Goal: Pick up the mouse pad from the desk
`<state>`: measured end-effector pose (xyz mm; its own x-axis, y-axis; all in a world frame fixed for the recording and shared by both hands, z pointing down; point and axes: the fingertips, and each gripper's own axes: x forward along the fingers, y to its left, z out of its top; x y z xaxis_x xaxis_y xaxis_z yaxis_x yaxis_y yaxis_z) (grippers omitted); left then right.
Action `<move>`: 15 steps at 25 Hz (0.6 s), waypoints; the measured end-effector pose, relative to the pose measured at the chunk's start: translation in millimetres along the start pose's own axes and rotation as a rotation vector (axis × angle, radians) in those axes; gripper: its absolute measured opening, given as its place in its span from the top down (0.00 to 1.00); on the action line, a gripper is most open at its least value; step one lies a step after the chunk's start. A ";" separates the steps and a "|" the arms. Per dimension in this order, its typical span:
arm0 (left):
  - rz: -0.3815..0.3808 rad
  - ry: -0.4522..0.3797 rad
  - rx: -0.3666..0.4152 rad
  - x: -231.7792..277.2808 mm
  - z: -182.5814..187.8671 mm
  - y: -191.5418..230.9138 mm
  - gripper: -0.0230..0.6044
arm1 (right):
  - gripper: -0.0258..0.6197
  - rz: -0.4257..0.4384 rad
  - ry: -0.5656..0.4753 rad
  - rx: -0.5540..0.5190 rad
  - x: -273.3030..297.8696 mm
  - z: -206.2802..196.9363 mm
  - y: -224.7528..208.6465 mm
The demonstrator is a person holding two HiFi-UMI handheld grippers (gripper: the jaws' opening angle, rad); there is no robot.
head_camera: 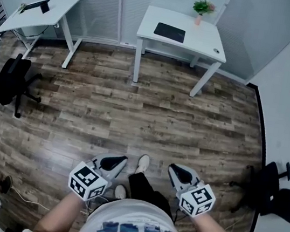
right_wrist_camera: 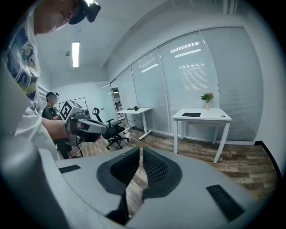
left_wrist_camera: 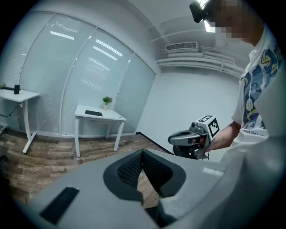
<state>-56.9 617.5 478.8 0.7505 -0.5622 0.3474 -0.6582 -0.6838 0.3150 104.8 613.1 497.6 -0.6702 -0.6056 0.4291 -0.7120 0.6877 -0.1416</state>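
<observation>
In the head view the mouse pad [head_camera: 169, 32] lies on the far bench [head_camera: 202, 44], well apart from the left gripper [head_camera: 117, 161] and the right gripper [head_camera: 176, 172]. The approach probably comes first, with the fingers opened before arrival. The left gripper view shows its fingers together, empty. The right gripper view shows its fingers nearly closed, empty. There the mouse pad is a thin strip; only the head view gives its outline.

Two desks [head_camera: 52, 9] [head_camera: 203, 40], one mouse pad [head_camera: 169, 32], one plant [head_camera: 203, 7], two chairs [head_camera: 8, 81] [head_camera: 266, 185], two tools [head_camera: 120, 162] [head_camera: 173, 170].
</observation>
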 end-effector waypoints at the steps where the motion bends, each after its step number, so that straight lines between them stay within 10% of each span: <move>1: 0.000 0.005 0.009 8.9 6.4 7.1 0.96 | 0.92 0.004 -0.007 -0.001 8.9 5.0 -10.4; 15: 0.035 0.053 0.057 181.0 134.6 104.6 0.96 | 0.91 0.056 -0.078 -0.006 117.0 102.8 -203.2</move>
<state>18.3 381.6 455.8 0.7216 -0.5620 0.4044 -0.6785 -0.6903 0.2513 149.5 361.4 484.8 -0.7235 -0.5953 0.3496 -0.6718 0.7237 -0.1580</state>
